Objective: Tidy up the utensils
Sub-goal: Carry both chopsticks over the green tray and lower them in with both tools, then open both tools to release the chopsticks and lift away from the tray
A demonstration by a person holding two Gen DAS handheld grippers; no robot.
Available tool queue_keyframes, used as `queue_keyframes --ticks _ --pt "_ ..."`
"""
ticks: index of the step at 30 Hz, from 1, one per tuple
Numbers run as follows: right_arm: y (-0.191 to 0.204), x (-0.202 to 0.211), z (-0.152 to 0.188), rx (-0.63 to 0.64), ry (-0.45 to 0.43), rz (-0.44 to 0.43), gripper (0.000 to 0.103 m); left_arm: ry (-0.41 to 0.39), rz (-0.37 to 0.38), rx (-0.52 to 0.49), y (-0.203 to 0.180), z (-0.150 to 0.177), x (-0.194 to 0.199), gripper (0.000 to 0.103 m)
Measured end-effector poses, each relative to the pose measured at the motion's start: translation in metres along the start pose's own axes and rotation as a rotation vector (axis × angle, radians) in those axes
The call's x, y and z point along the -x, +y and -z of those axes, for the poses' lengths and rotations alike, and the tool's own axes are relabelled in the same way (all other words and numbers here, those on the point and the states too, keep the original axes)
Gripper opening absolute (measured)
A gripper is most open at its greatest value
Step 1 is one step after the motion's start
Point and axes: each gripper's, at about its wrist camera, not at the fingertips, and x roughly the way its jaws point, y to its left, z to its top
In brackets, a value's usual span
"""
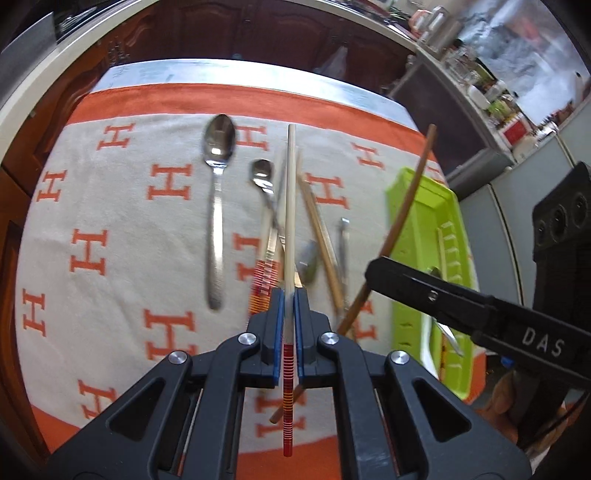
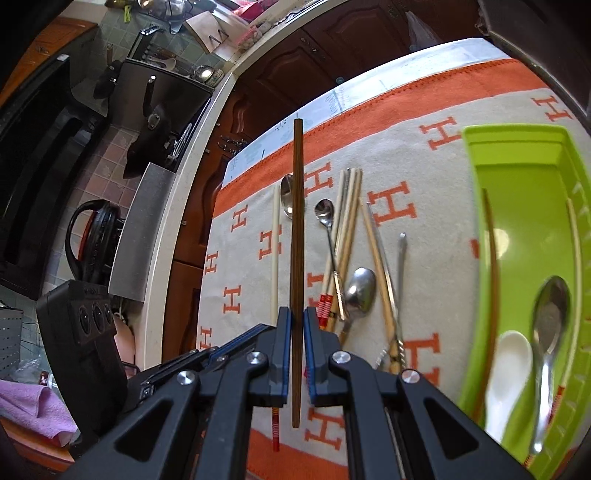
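Observation:
My left gripper point(image 1: 290, 295) is shut on a pale chopstick point(image 1: 291, 206) with a red-striped end, held above the H-patterned cloth point(image 1: 110, 206). My right gripper point(image 2: 297, 317) is shut on a dark brown chopstick point(image 2: 297, 221), which in the left wrist view slants up beside the green tray point(image 1: 417, 206). The tray point(image 2: 517, 155) holds a white spoon point(image 2: 509, 369), a metal spoon point(image 2: 550, 314), a brown chopstick and a pale one. On the cloth lie a large spoon point(image 1: 218, 147), a small spoon point(image 1: 262, 170), another spoon point(image 2: 360, 291) and several chopsticks point(image 2: 347, 221).
Dark wooden cabinets point(image 1: 258, 29) and a pale counter edge point(image 2: 177, 206) stand beyond the table's far side. A cluttered shelf point(image 1: 498, 99) is at the far right. A purple cloth point(image 2: 33, 406) and a black kettle point(image 2: 96, 236) sit to the left.

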Motion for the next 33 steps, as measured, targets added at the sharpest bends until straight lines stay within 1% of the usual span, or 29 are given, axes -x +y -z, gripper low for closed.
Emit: queue_keyframes --ticks 7,9,12,14,17,22,26,28,30,33 --pt "-0.024 0.068 0.016 -0.001 -0.041 -0.010 0.006 0.032 0.104 -0.106 -0.073 0.025 0.008 0.003" --pt "-0.031 0.085 0.018 0.003 -0.048 0.006 0.006 0.042 0.129 -0.136 -0.095 0.031 0.009 0.003" --pt "-0.044 0.104 0.018 0.006 -0.065 0.039 0.006 0.054 0.144 -0.170 -0.123 0.038 0.006 0.003" --pt "-0.055 0.110 0.015 -0.003 -0.075 0.070 0.006 0.070 0.143 -0.180 -0.135 0.040 -0.001 0.003" --pt "-0.075 0.109 0.012 -0.022 -0.072 0.129 0.006 0.098 0.126 -0.180 -0.148 0.040 -0.018 0.003" --pt "-0.100 0.088 0.005 -0.053 -0.044 0.191 0.007 0.144 0.096 -0.161 -0.153 0.036 -0.049 0.003" --pt "-0.109 0.075 -0.001 -0.066 -0.037 0.230 0.008 0.142 0.072 -0.159 -0.154 0.032 -0.059 0.003" --pt "-0.112 0.071 -0.002 -0.081 -0.033 0.239 0.016 0.127 0.050 -0.168 -0.156 0.032 -0.058 0.004" --pt "-0.111 0.071 -0.001 -0.076 -0.043 0.256 0.020 0.121 0.030 -0.181 -0.157 0.032 -0.055 0.004" --pt "-0.109 0.075 0.004 -0.066 -0.055 0.261 0.021 0.123 -0.002 -0.183 -0.155 0.033 -0.052 0.009"
